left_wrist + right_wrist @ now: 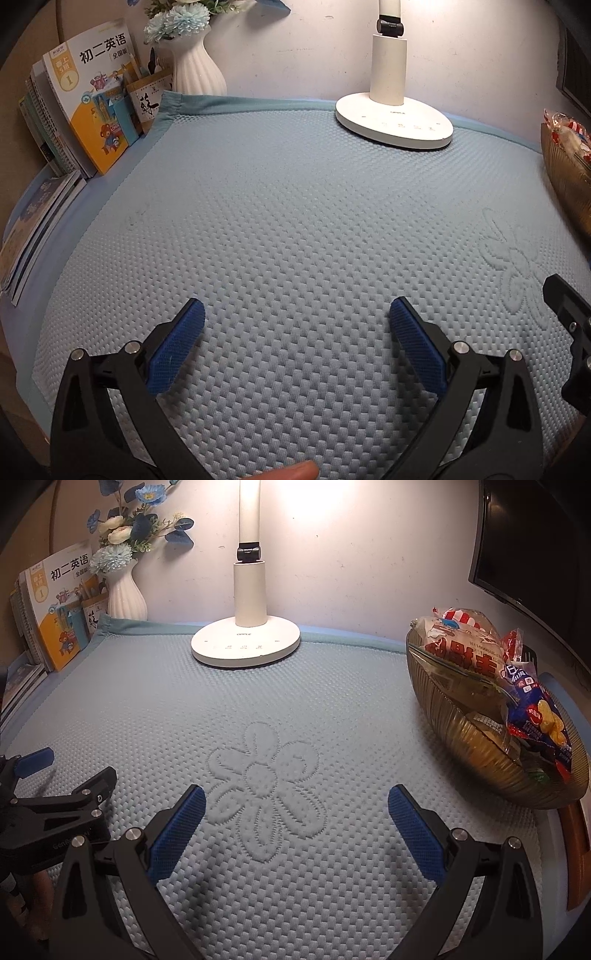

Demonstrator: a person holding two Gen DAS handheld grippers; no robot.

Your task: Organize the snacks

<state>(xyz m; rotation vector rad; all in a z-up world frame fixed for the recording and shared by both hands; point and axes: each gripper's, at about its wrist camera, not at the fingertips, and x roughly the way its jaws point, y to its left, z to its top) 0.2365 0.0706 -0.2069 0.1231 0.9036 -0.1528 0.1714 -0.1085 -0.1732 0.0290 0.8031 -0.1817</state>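
A ribbed amber glass bowl [476, 746] stands at the right on the blue mat, filled with snack packets: a pale packet with red characters [461, 650] and a blue and red chip bag [543, 720]. The bowl's edge shows at the far right in the left wrist view [565, 173]. My right gripper [296, 797] is open and empty above the embossed flower, left of the bowl. My left gripper [297, 312] is open and empty over the bare mat; it also shows at the left edge of the right wrist view [55, 775].
A white desk lamp [245, 642] stands at the back centre. A white vase with flowers [125, 598], a small pen holder [147, 99] and upright books [88, 103] stand at the back left. More books [33, 229] lie flat at the left. A dark monitor [528, 546] is at the upper right.
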